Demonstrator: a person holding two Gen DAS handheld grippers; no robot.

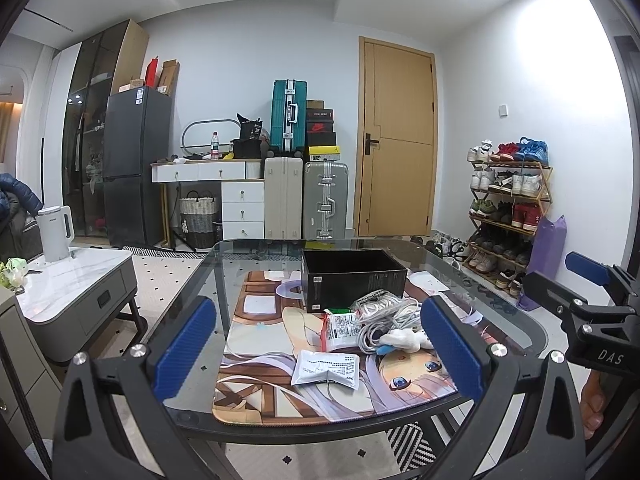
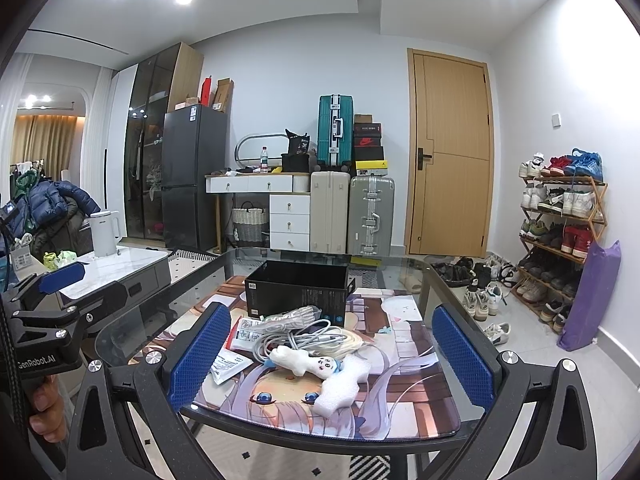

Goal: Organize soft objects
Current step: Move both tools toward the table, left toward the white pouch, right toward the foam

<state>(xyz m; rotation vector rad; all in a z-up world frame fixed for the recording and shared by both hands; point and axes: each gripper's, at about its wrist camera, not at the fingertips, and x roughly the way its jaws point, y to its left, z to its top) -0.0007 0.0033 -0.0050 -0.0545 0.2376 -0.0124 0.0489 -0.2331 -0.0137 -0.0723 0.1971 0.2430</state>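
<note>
- The white plush toy (image 2: 310, 364) is lying on the printed mat (image 2: 400, 408) on the glass table (image 2: 448, 280), touching the coiled white cable (image 2: 304, 332), its long axis running left to right.
- The left gripper (image 1: 320, 350) and right gripper (image 2: 334, 356) are hovering before the table edge, both released, fingers spread wide, gripping nothing.
- In the left wrist view a blue pad is hiding part of the plush.
- The black box (image 2: 298, 288) is sitting open behind the cable.

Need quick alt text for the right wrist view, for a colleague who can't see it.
The open right gripper hovers over a glass table, where a white plush toy, coiled white cables and packets lie before an open black box.
</note>
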